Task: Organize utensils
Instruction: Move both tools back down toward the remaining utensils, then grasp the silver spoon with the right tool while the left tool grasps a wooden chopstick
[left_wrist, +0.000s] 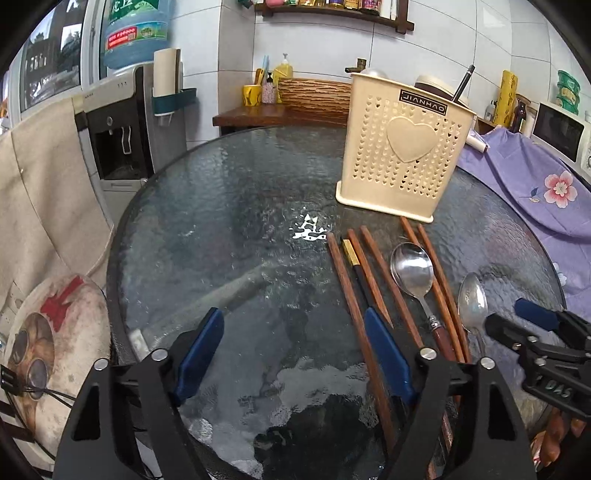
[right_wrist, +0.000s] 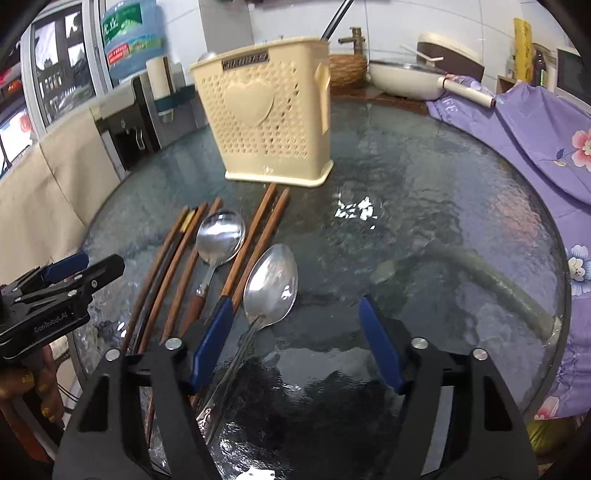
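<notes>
Things around the round glass table (left_wrist: 221, 206)

Left of the table stands a water machine (left_wrist: 118, 140) with a big blue bottle (left_wrist: 135, 31). Right of the table lies a purple flower cloth (left_wrist: 535, 184). Behind the table sits a white pan (right_wrist: 402, 81).

L gripper (left_wrist: 293, 354): jaws wide apart, nothing between the blue pads, pointing to 12 o'clock. R gripper (right_wrist: 297, 345): also spread wide, holding nothing, aimed at 12. In R cam, L gripper sits at 9 o'clock; in L cam, R at 3.
</notes>
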